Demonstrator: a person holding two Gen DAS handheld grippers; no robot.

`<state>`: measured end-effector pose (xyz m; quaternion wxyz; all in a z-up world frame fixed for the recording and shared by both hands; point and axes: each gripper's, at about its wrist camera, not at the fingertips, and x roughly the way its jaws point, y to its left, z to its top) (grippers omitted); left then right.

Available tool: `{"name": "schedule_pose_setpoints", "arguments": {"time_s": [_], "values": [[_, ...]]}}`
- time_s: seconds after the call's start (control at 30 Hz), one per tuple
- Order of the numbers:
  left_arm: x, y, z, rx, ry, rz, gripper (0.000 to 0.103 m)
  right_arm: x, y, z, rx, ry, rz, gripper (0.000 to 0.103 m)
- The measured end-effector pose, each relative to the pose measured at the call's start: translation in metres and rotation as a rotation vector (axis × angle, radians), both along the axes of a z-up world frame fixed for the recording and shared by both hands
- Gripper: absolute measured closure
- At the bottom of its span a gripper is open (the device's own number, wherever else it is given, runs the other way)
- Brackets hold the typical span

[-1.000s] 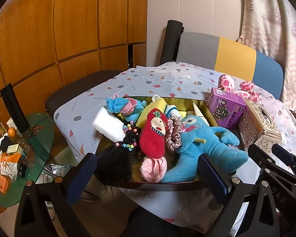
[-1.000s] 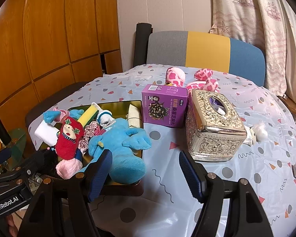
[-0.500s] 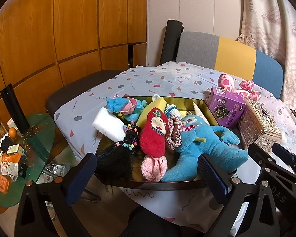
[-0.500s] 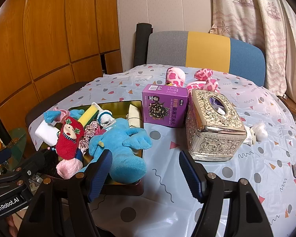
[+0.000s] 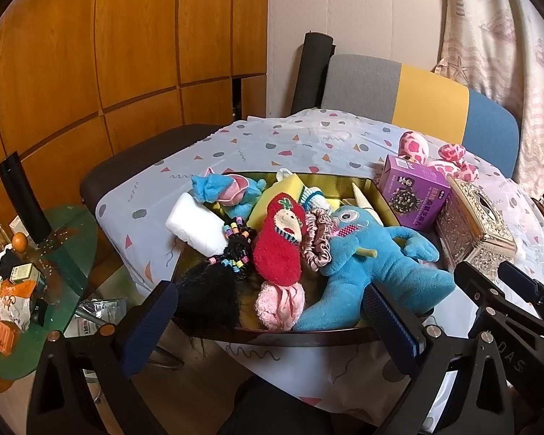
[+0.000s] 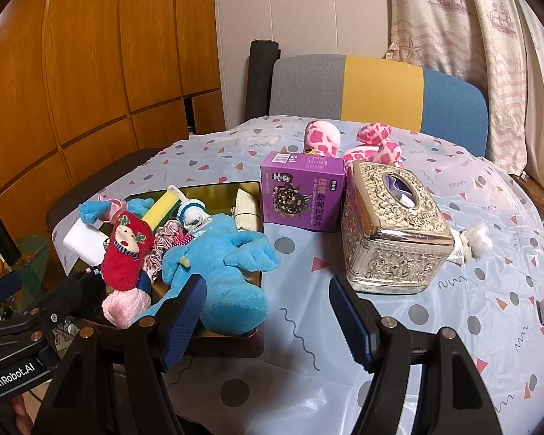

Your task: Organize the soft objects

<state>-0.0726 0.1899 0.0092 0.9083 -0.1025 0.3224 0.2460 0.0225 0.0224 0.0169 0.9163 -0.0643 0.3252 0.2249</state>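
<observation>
Nothing has moved: both the left gripper (image 5: pixel 272 320) and right gripper (image 6: pixel 268 317) hover spread and empty over the patterned bench (image 6: pixel 435 326); soft toys fill the gold tray (image 6: pixel 214 190) left, wood panelling (image 6: pixel 90 72) behind.

I see my left gripper (image 5: pixel 272 319), a black two-finger frame with dark blue ribbed pads, angled downward with its jaws standing wide apart and nothing between the pads. My right gripper (image 6: pixel 268 322), of the same black frame and blue ribbed pads, also tilts downward, jaws parted, pads bare and pressing on nothing. The two sit side by side: the right gripper's black frame shows at the lower right edge of the left wrist view, and the left gripper's body, marked with white lettering, at the lower left of the right wrist view.
</observation>
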Motion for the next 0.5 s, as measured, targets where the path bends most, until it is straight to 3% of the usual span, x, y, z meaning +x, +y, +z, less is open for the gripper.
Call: {"name": "schedule_pose_setpoints", "arguments": {"time_s": [0.33, 0.5], "values": [[0.0053, 0.0008, -0.0064, -0.015, 0.018, -0.021, 0.001, 0.0025, -0.0013, -0.0032, -0.001, 0.011, -0.007, 0.032], [0.005, -0.002, -0.0053, 0.013, -0.003, -0.029, 0.0, 0.006, -0.0061, -0.0046, 0.009, 0.017, -0.022, 0.032]]}}
